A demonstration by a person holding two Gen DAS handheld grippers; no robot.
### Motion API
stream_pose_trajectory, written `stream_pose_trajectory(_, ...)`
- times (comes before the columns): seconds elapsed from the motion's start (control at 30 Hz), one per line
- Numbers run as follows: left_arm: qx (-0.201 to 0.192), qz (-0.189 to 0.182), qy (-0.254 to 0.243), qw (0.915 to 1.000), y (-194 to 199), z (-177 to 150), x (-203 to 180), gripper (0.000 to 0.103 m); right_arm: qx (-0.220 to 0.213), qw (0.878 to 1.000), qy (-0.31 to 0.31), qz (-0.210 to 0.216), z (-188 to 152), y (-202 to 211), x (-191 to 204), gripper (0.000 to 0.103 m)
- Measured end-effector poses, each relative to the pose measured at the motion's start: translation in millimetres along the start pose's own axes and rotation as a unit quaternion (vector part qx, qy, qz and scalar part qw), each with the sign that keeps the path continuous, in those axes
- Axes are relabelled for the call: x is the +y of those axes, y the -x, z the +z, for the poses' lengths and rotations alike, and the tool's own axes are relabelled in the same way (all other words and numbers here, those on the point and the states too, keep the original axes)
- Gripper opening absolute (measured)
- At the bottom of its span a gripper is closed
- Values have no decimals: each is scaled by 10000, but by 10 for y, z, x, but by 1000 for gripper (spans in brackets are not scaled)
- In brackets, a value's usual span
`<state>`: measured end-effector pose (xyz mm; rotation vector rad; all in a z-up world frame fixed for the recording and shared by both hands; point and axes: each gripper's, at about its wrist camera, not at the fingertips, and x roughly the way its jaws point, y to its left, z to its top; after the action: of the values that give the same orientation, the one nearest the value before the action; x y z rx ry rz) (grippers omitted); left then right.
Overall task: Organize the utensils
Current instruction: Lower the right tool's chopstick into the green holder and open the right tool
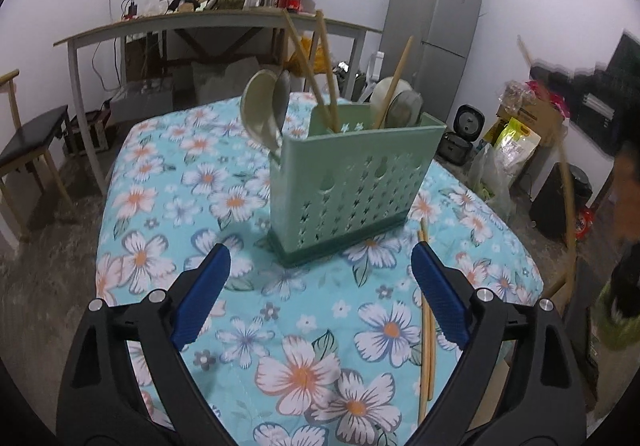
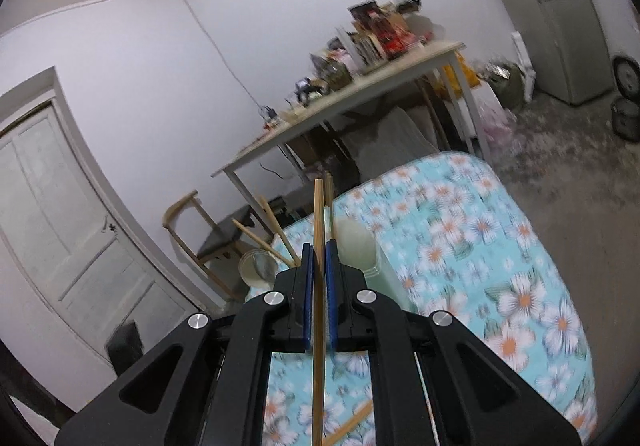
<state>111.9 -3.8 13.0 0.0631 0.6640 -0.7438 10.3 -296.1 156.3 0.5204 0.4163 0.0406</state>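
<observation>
A green perforated utensil holder [image 1: 352, 181] stands on the floral table [image 1: 168, 205]. It holds several wooden chopsticks [image 1: 326, 73] and spoons [image 1: 262, 105]. My left gripper [image 1: 320, 294] is open and empty, low over the cloth in front of the holder. Loose chopsticks [image 1: 426, 330] lie on the cloth by its right finger. My right gripper [image 2: 319, 258] is shut on a pair of chopsticks [image 2: 319, 213], held above the holder [image 2: 380, 278]. The right arm and its chopstick [image 1: 568, 197] show blurred at the right of the left wrist view.
A cluttered side table [image 1: 224, 21] stands behind, with a fridge [image 1: 436, 25], a chair [image 1: 28, 141] at the left, and bags and a rice cooker [image 1: 468, 121] on the floor at the right. A door [image 2: 60, 205] shows in the right wrist view.
</observation>
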Motion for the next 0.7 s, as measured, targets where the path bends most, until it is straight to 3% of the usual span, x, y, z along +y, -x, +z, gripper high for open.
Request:
stream_pose_trajectory(0.33, 41, 47, 170, 9998, -70, -90, 141, 88, -642, 9932, 912, 333, 731, -265, 675, 6)
stream_pose_trajectory(0.57, 134, 52, 355, 9993, -146, -133, 272, 88, -961, 9847, 1365, 505, 1022, -630, 1014, 6)
stream_pose_trajectory(0.7, 116, 70, 392, 9991, -154, -144, 322, 88, -936, 9831, 1491, 493, 1083, -926, 1087, 6)
